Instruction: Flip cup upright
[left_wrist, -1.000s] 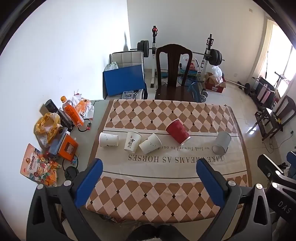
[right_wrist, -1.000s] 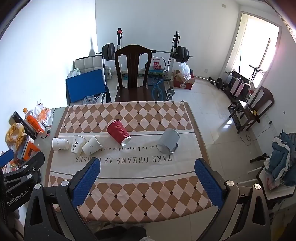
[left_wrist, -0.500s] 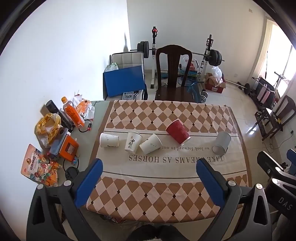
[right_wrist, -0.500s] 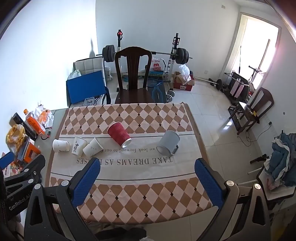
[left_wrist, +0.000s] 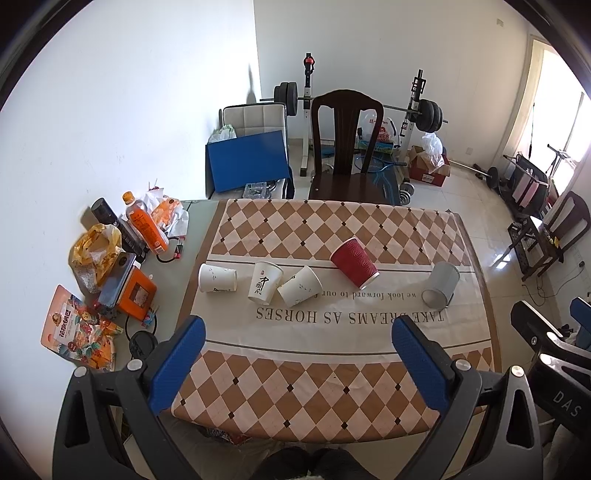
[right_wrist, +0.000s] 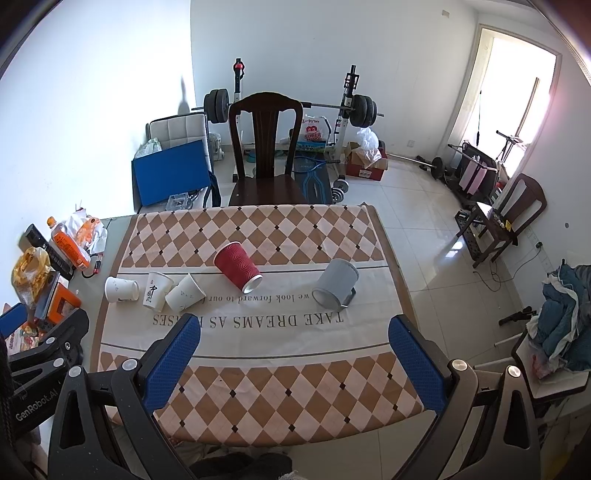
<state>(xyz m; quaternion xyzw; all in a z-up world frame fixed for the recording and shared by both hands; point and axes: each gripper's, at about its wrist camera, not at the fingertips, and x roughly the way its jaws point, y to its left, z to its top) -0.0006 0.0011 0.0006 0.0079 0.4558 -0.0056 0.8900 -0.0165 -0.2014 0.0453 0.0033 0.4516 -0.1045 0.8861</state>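
Left wrist view: five cups lie on their sides in a loose row across the counter, on the cloth's printed band. From the left: three white paper cups, the second and third touching; a red ribbed cup; a grey cup well apart at the right. None upright yet. Left hand-held gripper released, jaws wide, high above the near edge. Right wrist view: right hand-held gripper likewise released and empty, held back. Judgement: the spacing between cups leaves room for a side grasp; both grippers are staged for approach.
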